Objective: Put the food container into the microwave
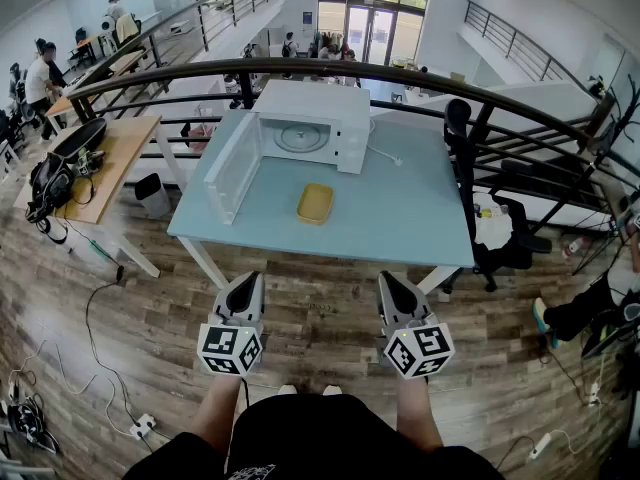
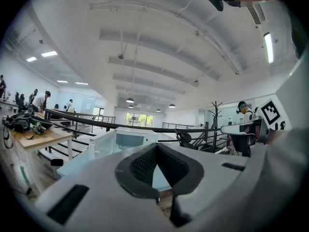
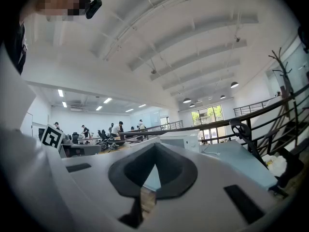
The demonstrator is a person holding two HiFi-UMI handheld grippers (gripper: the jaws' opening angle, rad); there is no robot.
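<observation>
Ahead of the left claw (image 1: 243, 280) and right claw (image 1: 393, 280), the head view alone shows a shallow yellow rectangular food container (image 1: 316, 203) on the smooth pale-blue bench (image 1: 400, 213), before the boxy white microwave (image 1: 320, 98), whose door (image 1: 233, 168) hangs wide. Left gripper view: dark ribbed jaws clenched, empty. Right gripper view: jaws likewise clenched, empty.

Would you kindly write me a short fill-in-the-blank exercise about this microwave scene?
1. The white microwave oven has its door standing ____.
2. The shallow yellow rectangular food container lies on the light blue ____.
3. The left gripper and right gripper hold ____.
Missing words: open; table; nothing.
</observation>
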